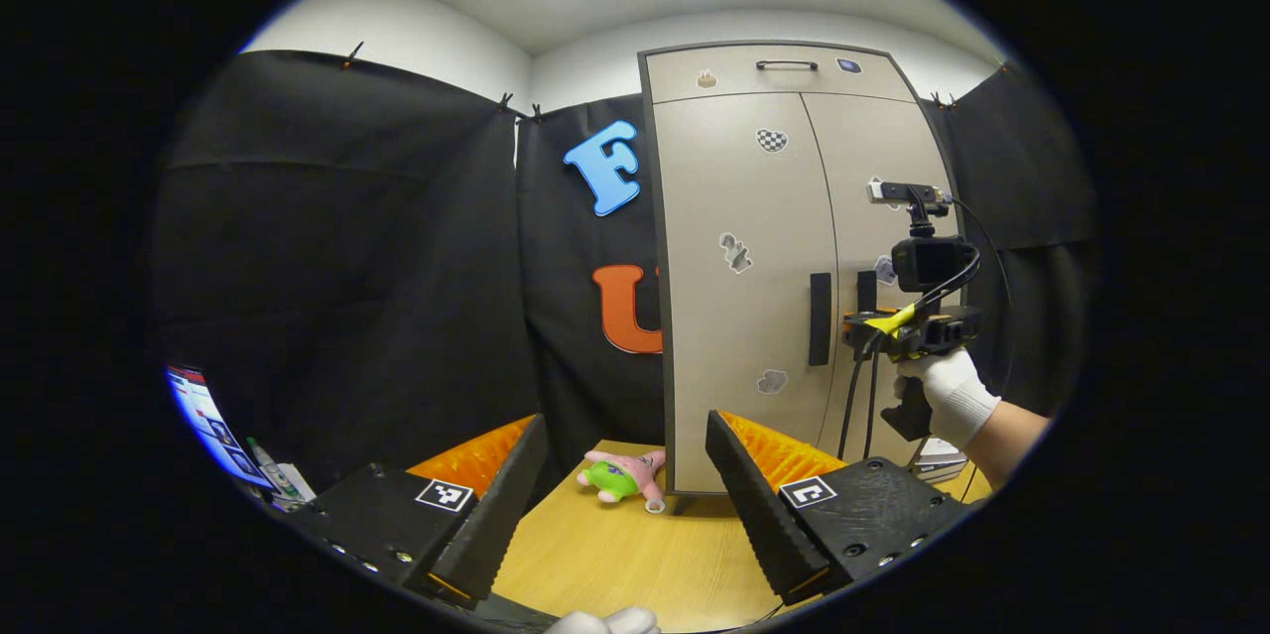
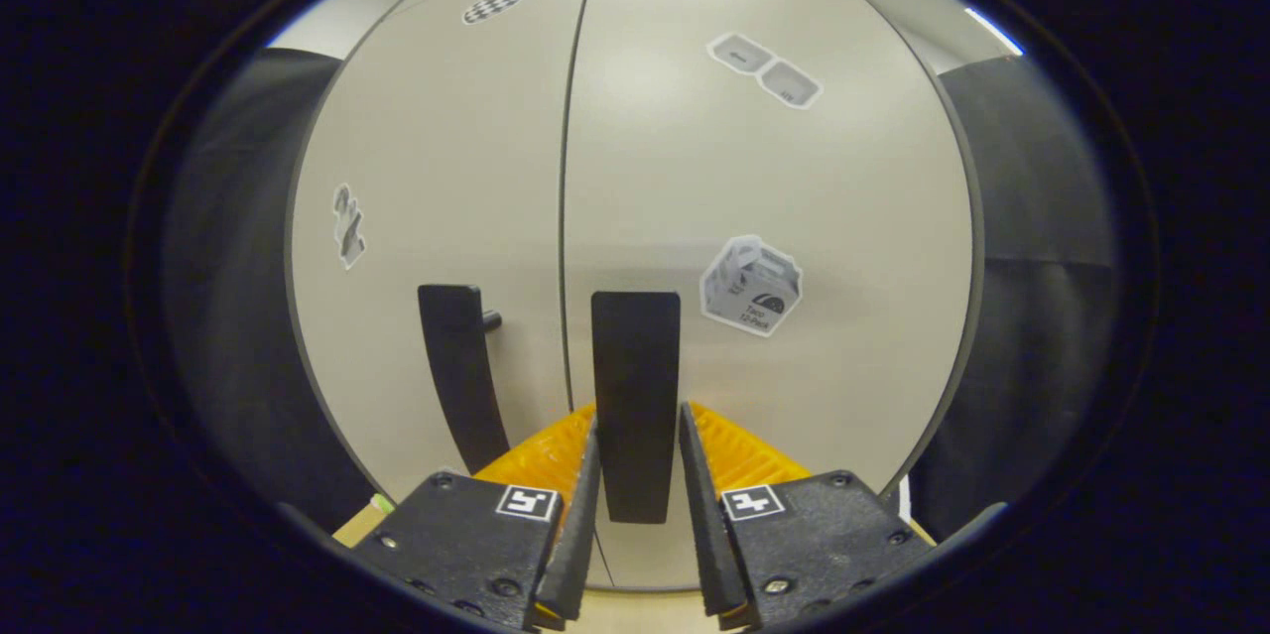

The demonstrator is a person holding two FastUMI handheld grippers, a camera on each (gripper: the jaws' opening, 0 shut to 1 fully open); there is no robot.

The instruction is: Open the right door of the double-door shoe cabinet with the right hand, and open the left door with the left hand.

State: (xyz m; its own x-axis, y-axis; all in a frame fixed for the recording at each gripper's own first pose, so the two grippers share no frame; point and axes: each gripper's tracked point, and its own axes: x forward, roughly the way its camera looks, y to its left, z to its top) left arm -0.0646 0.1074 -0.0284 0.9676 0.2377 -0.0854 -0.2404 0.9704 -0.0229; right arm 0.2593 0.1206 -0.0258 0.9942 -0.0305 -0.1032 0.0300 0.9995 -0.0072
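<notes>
The beige double-door shoe cabinet (image 1: pixel 744 217) stands on the table with both doors closed. In the left gripper view my left gripper (image 1: pixel 627 436) is open and well short of the cabinet, with nothing between its fingers. The left door's black vertical handle (image 1: pixel 820 318) lies ahead and to the right of it. Farther off, a gloved hand (image 1: pixel 948 396) holds my right gripper (image 1: pixel 858 328) at the right door's handle (image 1: pixel 866 292). In the right gripper view, my right gripper (image 2: pixel 635 436) has both fingers against the sides of that handle (image 2: pixel 635 366). The left handle (image 2: pixel 458 366) is beside it.
A pink and green plush toy (image 1: pixel 620 477) lies on the wooden table (image 1: pixel 615 565) by the cabinet's front left corner. A drawer with a handle (image 1: pixel 787 64) tops the cabinet. A lit screen (image 1: pixel 203 416) is at the far left. Black cloth walls surround the booth.
</notes>
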